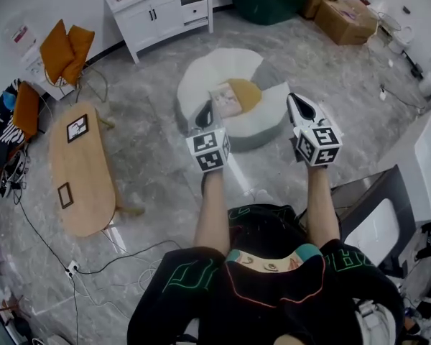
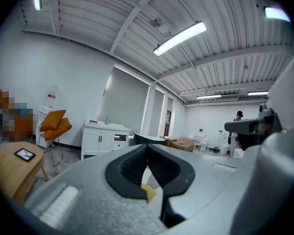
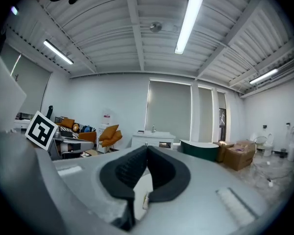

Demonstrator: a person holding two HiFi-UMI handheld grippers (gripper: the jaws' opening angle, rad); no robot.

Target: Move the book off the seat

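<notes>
While L gripper (image 1: 204, 114), R gripper (image 1: 300, 109) are shut, book (image 1: 225, 100) lies on seat (image 1: 208, 69).

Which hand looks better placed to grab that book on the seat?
Left, probably. The left gripper shows right beside the book on the seat; the right gripper is by the seat's other edge, farther from it. Both are shut.

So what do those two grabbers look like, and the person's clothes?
The left gripper and right gripper are grey-white shells with black ribbed pads, each carrying a white cube with black square markers. The person wears a black top with green line patterns.
</notes>
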